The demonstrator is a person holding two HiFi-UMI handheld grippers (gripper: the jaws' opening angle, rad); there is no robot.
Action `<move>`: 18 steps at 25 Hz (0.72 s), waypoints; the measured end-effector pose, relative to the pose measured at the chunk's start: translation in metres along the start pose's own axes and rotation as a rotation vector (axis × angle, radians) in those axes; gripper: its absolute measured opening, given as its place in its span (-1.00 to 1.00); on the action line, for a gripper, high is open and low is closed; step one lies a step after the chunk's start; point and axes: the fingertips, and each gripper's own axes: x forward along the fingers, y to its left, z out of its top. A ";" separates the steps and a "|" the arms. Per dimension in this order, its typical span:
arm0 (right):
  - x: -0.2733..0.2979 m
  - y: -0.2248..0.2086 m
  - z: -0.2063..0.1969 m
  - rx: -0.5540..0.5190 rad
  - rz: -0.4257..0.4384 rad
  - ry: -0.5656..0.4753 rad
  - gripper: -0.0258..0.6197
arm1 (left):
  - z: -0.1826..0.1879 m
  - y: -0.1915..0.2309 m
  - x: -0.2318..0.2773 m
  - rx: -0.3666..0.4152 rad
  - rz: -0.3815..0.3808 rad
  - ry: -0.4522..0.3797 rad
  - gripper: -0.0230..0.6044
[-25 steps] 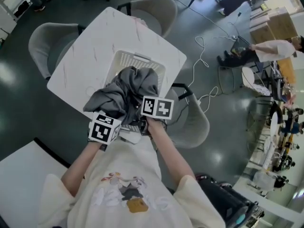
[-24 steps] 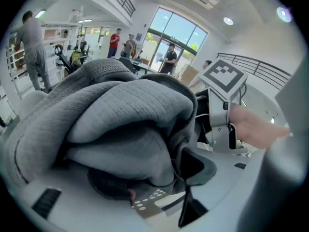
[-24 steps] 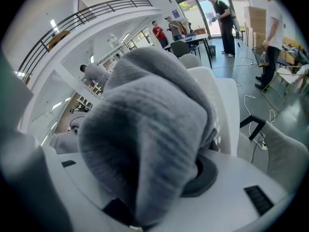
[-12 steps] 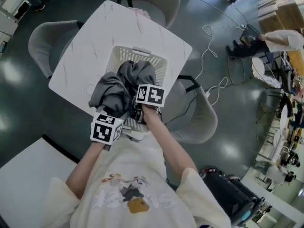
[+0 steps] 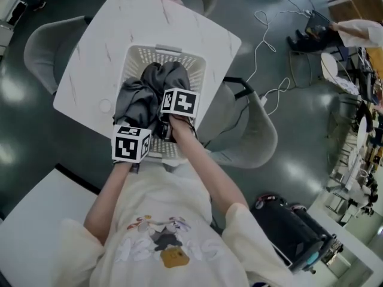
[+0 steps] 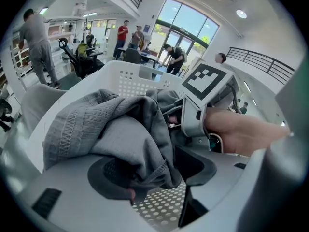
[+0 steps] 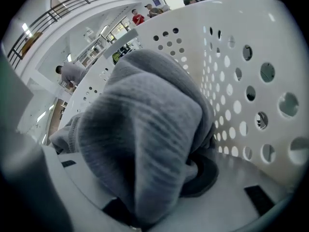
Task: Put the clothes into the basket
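Low in the middle of the frame, the grey clothes (image 5: 152, 87) are pinched by the jaws of the left gripper (image 6: 154, 174) and the right gripper (image 7: 157, 185) and are held inside the white basket (image 5: 163, 51), which is set on the table (image 5: 119, 17) above.

White table (image 5: 90, 58); grey chairs (image 5: 254, 137) — dark glossy floor (image 5: 33, 139).
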 end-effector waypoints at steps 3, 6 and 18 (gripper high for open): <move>0.011 -0.005 -0.001 0.023 -0.009 0.018 -0.20 | 0.005 0.007 0.007 -0.033 0.019 0.000 0.00; 0.021 -0.012 -0.004 0.068 -0.019 0.032 -0.19 | 0.010 0.011 0.013 -0.088 0.021 -0.032 -0.03; 0.054 -0.026 -0.006 0.085 -0.031 0.116 -0.18 | 0.011 0.028 0.051 -0.096 0.058 0.011 -0.06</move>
